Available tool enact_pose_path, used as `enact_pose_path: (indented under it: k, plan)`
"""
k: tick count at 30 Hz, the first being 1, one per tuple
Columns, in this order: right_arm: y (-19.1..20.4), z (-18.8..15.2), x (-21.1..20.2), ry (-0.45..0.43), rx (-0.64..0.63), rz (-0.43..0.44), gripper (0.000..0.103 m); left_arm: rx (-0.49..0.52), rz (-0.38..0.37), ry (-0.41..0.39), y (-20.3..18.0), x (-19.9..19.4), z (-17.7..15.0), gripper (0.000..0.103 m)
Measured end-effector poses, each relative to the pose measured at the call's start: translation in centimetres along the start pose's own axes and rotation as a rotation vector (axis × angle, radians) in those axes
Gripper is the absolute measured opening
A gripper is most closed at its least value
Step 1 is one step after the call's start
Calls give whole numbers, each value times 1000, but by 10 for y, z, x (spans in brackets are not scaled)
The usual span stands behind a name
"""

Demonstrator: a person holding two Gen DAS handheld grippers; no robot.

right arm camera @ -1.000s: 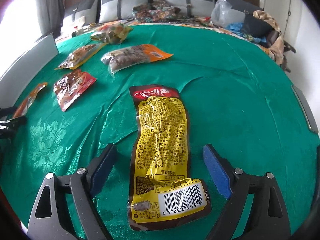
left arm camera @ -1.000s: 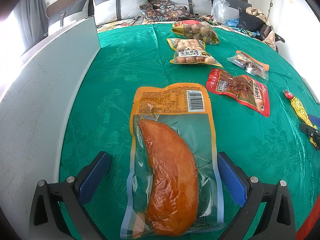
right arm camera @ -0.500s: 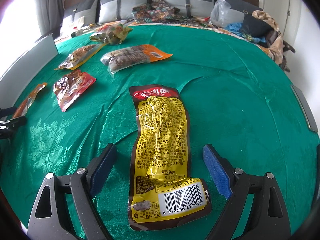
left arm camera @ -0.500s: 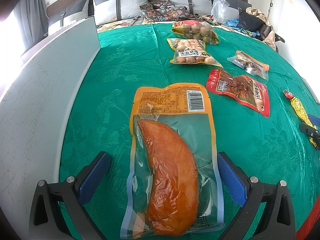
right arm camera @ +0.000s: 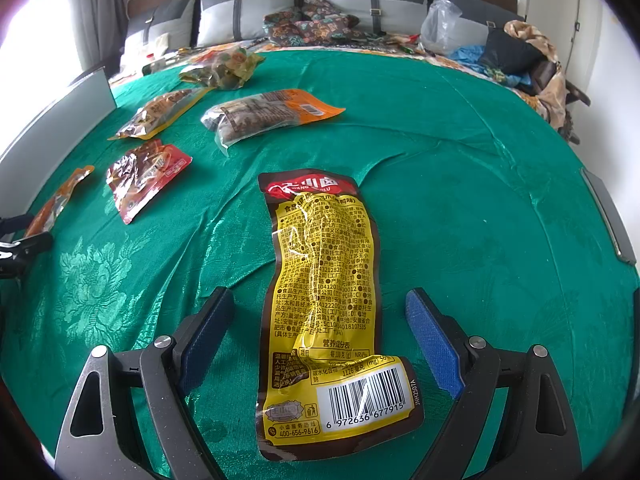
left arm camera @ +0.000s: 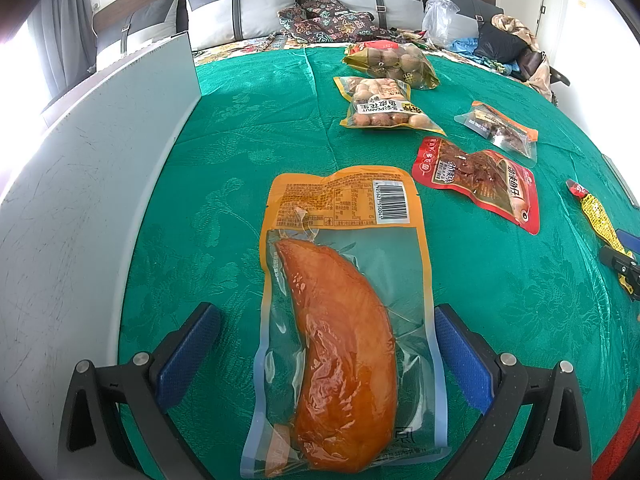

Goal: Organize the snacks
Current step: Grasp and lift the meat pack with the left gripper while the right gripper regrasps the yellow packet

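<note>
An orange-topped clear pack with a smoked meat piece (left arm camera: 340,312) lies flat on the green cloth (left arm camera: 240,128), between the blue pads of my left gripper (left arm camera: 326,354), which is open and straddles its lower half. A yellow and brown snack pack (right arm camera: 328,304), barcode side up, lies between the pads of my right gripper (right arm camera: 320,340), open as well. Neither pack is pinched. The orange pack (right arm camera: 56,204) shows at the left edge of the right wrist view, and the yellow pack (left arm camera: 598,218) at the right edge of the left wrist view.
Other snack packs lie further back: a red pack (left arm camera: 480,178), a peanut bag (left arm camera: 380,104), a bag of round brown snacks (left arm camera: 394,62) and a clear-orange pack (left arm camera: 500,128). A grey-white board (left arm camera: 80,200) stands along the left. Pillows (right arm camera: 360,4) and clutter line the far edge.
</note>
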State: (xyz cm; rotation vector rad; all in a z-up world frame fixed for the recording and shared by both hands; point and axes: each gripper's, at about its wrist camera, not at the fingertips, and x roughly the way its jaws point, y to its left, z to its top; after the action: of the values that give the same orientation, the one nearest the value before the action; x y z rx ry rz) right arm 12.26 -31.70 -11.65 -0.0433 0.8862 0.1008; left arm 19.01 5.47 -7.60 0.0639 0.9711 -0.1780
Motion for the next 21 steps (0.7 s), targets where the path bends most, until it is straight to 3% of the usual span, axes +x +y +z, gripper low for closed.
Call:
enact_pose_path:
  k: [11, 15, 17, 18, 19, 20, 21]
  plan:
    - [0, 0, 1, 0, 0, -1, 90, 2, 13, 2, -1, -1, 0, 103]
    - [-1, -2, -4, 6, 0, 3, 92, -4, 18, 54, -4, -4, -2, 103]
    - [-3, 5, -4, 67, -19, 11, 92, -4, 7, 98, -3, -4, -2, 101]
    - [-4, 11, -2, 121, -19, 20, 92, -7, 6, 103, -2, -7, -2, 93]
    - [-5, 19, 1, 190, -22, 29, 89, -4, -3, 95, -3, -11, -2, 77]
    - [-6, 27, 5, 246, -22, 19, 87, 5, 5, 96, -4, -13, -2, 72]
    - [-8, 31, 5, 269, -11, 13, 66, 0, -6, 88, -4, -17, -4, 61]
